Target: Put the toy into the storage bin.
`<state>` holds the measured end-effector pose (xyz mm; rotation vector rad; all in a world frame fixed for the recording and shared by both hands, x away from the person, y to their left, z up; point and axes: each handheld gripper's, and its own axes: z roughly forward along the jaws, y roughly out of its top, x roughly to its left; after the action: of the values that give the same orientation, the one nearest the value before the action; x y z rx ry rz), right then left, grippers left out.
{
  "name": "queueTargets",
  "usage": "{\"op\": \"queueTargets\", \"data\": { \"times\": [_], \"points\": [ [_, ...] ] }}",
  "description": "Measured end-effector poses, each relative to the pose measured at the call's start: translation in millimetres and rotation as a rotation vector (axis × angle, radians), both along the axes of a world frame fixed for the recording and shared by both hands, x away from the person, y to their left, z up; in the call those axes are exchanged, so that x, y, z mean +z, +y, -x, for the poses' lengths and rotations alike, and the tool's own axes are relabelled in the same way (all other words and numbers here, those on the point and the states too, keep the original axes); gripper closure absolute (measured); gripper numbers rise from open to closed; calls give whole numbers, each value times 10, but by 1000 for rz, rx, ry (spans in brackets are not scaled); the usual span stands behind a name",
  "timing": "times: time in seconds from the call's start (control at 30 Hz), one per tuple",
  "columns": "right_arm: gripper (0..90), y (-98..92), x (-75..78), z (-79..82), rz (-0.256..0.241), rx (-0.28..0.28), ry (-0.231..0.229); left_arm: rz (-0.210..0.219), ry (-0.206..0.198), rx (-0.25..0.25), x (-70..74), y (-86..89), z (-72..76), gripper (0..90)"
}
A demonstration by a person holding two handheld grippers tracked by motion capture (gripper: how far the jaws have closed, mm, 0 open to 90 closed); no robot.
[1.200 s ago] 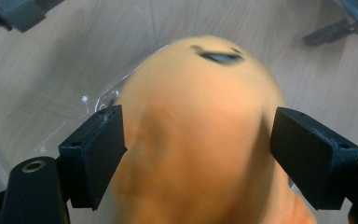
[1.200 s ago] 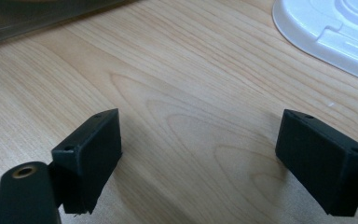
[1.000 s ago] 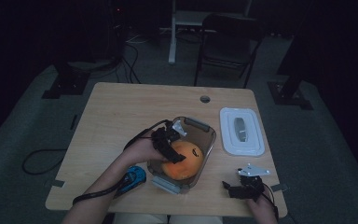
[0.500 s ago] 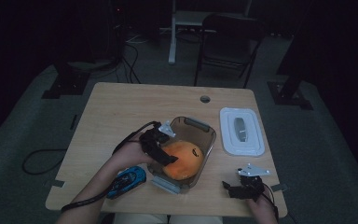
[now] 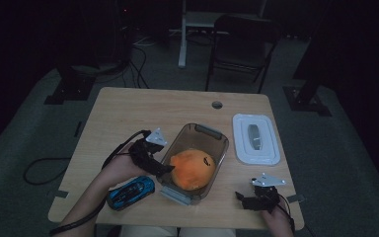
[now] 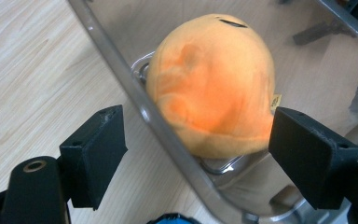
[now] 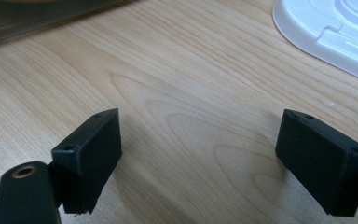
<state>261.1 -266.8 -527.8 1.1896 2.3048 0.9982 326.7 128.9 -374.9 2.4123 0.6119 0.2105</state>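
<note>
Backing off the orange plush (image 5: 192, 169) in the container (image 5: 212, 134), the left hand-held gripper (image 5: 154, 159) hung released near the counter's front edge, suggesting placement was done.

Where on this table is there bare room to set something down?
The far-left stretch of the table is bare, up to the cable hole. It is crowded near the front: toy car, container with plush, lid.
</note>
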Motion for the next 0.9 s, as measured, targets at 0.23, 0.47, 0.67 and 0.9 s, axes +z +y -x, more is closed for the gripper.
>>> {"op": "queueTargets", "data": {
  "times": [0.23,0.47,0.67,0.9],
  "points": [
    [138,0,0,0,0,0,1,34,-7,32,-22,186,48,195],
    [138,-1,1,0,1,1,0,58,11,69,-102,462,72,195],
    [138,1,0,-1,2,-1,0,64,25,106,-206,592,81,195],
    [138,3,1,0,0,-3,2,51,51,115,-370,714,196,195]
  ]
}}
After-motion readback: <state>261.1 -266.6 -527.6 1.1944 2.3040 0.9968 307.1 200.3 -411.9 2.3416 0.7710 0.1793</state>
